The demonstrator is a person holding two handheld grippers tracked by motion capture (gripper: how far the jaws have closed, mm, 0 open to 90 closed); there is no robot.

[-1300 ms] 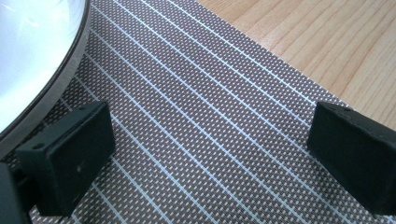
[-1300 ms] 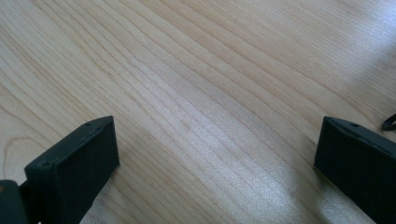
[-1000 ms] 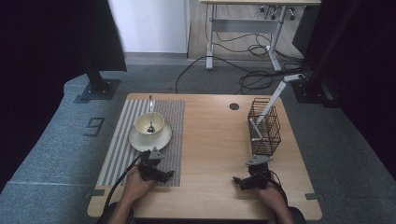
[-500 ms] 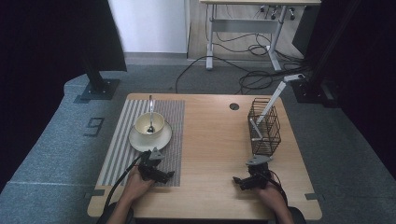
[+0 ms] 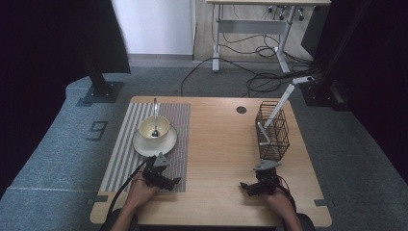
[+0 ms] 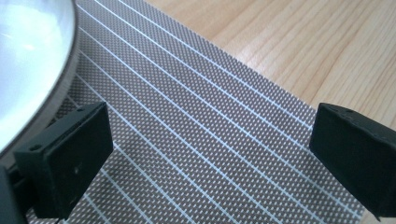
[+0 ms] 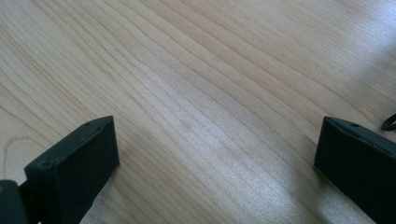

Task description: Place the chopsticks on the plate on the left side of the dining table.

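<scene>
The saucer [image 5: 155,142] sits on the striped mat [image 5: 126,144] just beyond my left tool [image 5: 163,179], jaws wide, empty; my right tool [image 5: 252,186] rests open on the bare table [image 5: 216,139].

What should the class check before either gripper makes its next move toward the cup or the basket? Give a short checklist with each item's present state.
1. Left gripper open: ok, its jaws stand wide apart over the mat.
2. Right gripper open: ok, jaws wide apart over bare table.
3. Nothing held in either gripper: ok, the gaps between both pairs of jaws are free.
4. Cup upright on its saucer: ok, with the spoon standing in it.
5. Basket upright, near the right gripper: ok.
6. Whether the spoon would slip if the cup were lifted: cannot tell.
</scene>
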